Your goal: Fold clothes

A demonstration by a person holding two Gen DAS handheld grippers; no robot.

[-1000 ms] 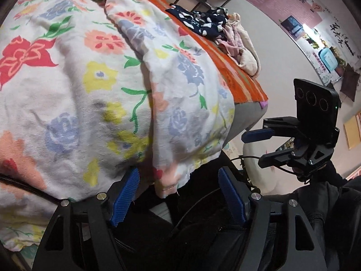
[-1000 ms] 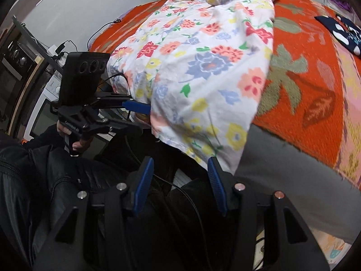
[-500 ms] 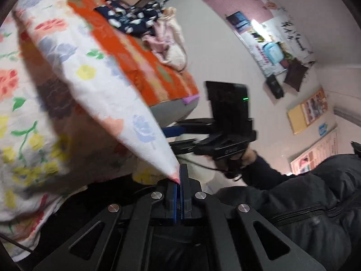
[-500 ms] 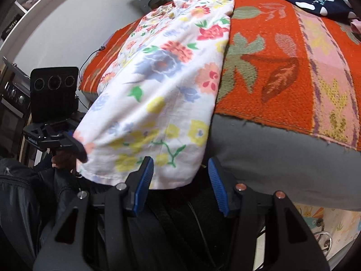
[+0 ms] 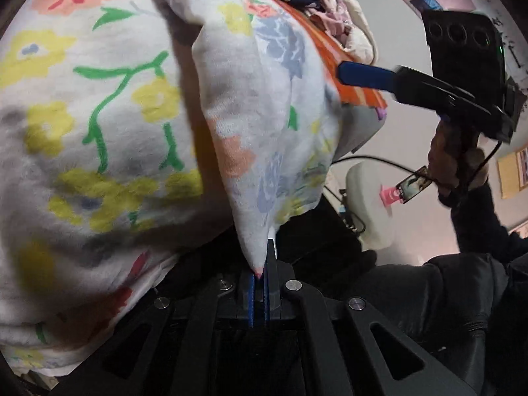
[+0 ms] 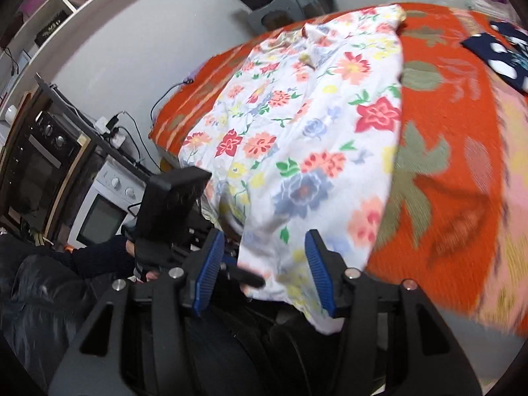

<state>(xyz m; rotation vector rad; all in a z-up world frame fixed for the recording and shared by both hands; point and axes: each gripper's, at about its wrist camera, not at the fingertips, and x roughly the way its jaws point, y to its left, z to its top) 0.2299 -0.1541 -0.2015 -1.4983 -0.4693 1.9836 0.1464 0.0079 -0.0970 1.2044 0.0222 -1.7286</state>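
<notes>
A white floral garment [image 6: 307,125] lies along an orange bedspread [image 6: 445,138], its near end hanging over the bed's edge. My left gripper [image 5: 259,272] is shut on a corner of the floral garment [image 5: 250,151] and pulls it into a point. My right gripper [image 6: 264,264] is open, its blue pads either side of the garment's lower hem, not closed on it. The right gripper also shows in the left wrist view [image 5: 366,76], just right of the cloth. The left gripper shows in the right wrist view [image 6: 171,211], at the hem's left.
A navy spotted garment [image 6: 501,56] and pale pink clothes [image 5: 343,23] lie further along the bed. An oven and a white appliance [image 6: 105,211] stand left of the bed. A grey device [image 6: 280,10] sits past the bed's far end. My dark-clothed legs are below the grippers.
My left gripper shut on the garment's corner and lifted it. My right gripper moved in so that its open pads straddle the hem.
</notes>
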